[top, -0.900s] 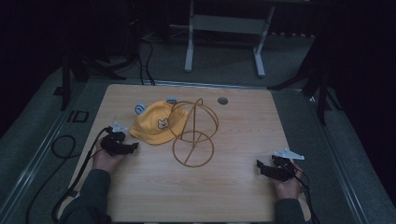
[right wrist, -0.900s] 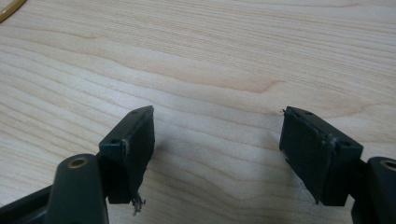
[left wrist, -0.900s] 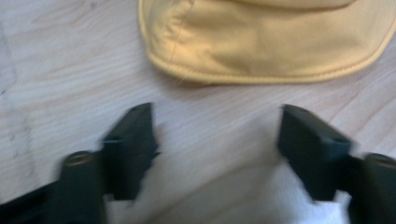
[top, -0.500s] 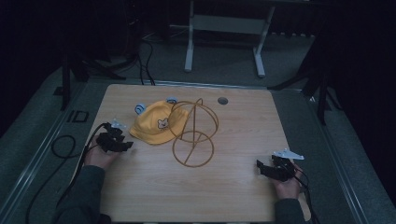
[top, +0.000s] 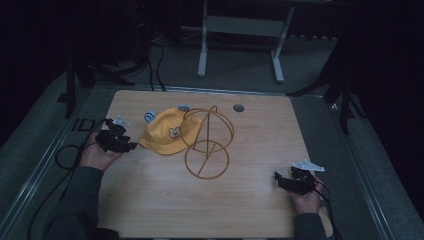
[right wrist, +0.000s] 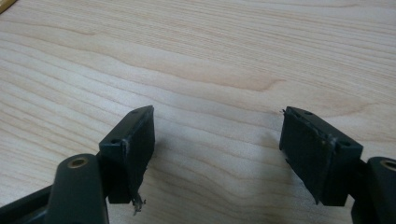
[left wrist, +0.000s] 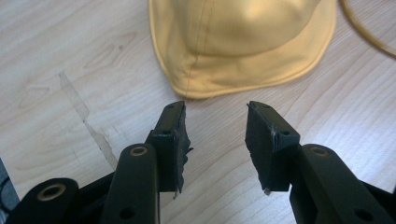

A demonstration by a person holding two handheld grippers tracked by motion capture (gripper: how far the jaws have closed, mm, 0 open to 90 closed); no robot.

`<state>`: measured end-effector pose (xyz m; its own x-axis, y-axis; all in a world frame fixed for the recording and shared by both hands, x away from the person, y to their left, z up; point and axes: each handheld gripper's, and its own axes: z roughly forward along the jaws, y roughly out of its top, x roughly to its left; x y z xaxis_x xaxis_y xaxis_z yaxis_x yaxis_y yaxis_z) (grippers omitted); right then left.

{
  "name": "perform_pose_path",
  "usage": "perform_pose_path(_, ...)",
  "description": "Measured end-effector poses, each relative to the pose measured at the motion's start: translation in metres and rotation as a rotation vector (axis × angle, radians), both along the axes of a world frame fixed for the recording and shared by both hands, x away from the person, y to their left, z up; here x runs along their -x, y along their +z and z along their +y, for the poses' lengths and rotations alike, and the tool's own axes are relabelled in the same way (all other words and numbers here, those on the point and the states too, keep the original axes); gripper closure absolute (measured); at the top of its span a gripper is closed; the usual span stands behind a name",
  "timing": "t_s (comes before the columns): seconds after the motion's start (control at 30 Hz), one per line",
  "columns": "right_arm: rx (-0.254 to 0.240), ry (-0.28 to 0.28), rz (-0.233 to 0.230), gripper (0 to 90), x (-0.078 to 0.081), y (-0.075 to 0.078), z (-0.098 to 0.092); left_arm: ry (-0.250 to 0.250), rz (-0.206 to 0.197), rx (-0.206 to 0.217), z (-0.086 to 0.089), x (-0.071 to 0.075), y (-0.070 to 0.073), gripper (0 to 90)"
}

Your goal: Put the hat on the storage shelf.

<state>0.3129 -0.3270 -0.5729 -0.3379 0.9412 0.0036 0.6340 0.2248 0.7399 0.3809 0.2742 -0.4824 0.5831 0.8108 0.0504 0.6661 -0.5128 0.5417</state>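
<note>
Left tongs (left wrist: 215, 114) at yellow hat (top: 167, 133)
Left tongs spread, empty, just short of brim; right tongs (right wrist: 217, 123) spread over bare desk (top: 250, 200).

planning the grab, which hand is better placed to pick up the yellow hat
Left. The left gripper sits right beside the yellow hat, open fingers facing its brim. The right gripper rests far off at the table's near corner.

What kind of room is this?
Probably a dim recording lab: one wooden table stands alone, cables trail over the floor, and a metal stand sits behind it.
</note>
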Motion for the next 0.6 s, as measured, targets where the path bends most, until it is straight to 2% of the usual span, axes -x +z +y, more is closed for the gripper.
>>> perform_pose_path(0.07, 0.0, 0.0, 0.0, 26.4, 0.0, 0.0, 0.0, -0.014, 0.0, -0.017, -0.001, -0.003, 0.007, 58.4)
perform_pose_path(0.2, 0.0, -0.001, 0.0, 26.4, 0.0, 0.0, 0.0, -0.03, -0.004, -0.012, -0.003, -0.005, 0.016, 58.4)
perform_pose_path(0.33, 0.0, -0.001, 0.0, 26.4, 0.0, 0.0, 0.0, -0.051, -0.022, -0.032, -0.007, -0.01, 0.031, 57.7)
perform_pose_path(0.6, -0.001, -0.001, 0.0, 26.3, 0.0, 0.0, 0.0, -0.074, -0.03, -0.058, -0.011, -0.019, 0.046, 58.9)
